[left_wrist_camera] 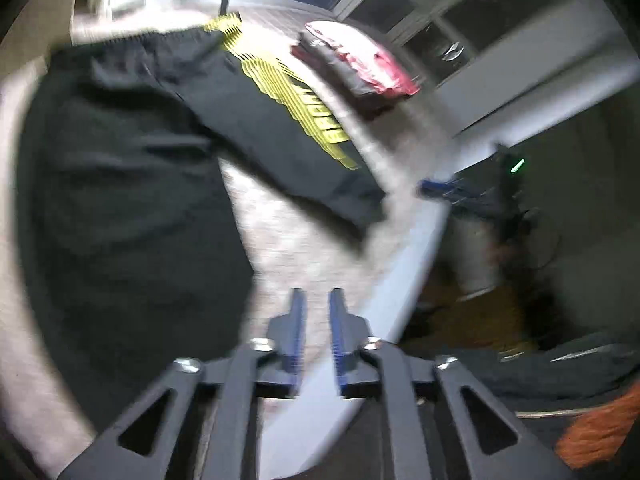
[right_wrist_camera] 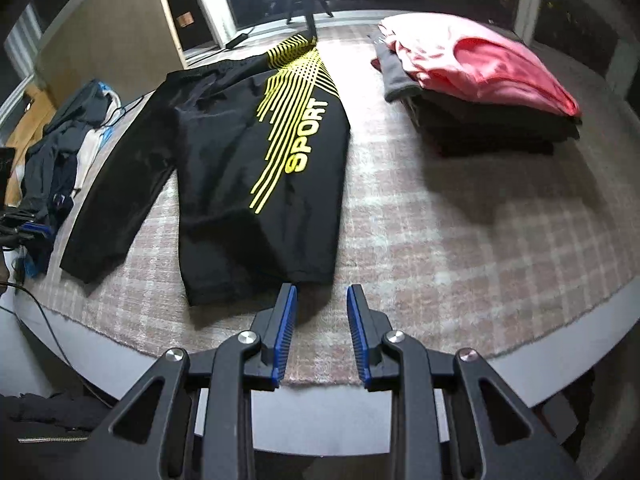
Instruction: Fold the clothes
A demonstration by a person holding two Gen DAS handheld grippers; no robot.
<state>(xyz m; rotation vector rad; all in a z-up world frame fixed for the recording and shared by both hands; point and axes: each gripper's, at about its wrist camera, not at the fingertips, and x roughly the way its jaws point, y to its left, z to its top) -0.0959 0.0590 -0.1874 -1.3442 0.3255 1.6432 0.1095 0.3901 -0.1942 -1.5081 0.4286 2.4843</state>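
Note:
A black garment [right_wrist_camera: 248, 168] with yellow stripes and the word SPORT lies spread flat on the checked pink-grey cloth [right_wrist_camera: 440, 240] covering the table. One leg or sleeve [right_wrist_camera: 120, 192] splays to the left. My right gripper [right_wrist_camera: 322, 300] is open and empty, just in front of the garment's near hem. In the blurred left wrist view the same black garment [left_wrist_camera: 132, 200] fills the left side. My left gripper [left_wrist_camera: 318, 304] has a narrow gap between its fingers, holds nothing, and hovers over the cloth near the table's edge [left_wrist_camera: 400, 280].
A stack of folded clothes with a pink top [right_wrist_camera: 480, 76] sits at the back right; it also shows in the left wrist view [left_wrist_camera: 356, 60]. A heap of loose clothes [right_wrist_camera: 68, 148] lies off the table's left. A tripod [right_wrist_camera: 308, 4] stands behind.

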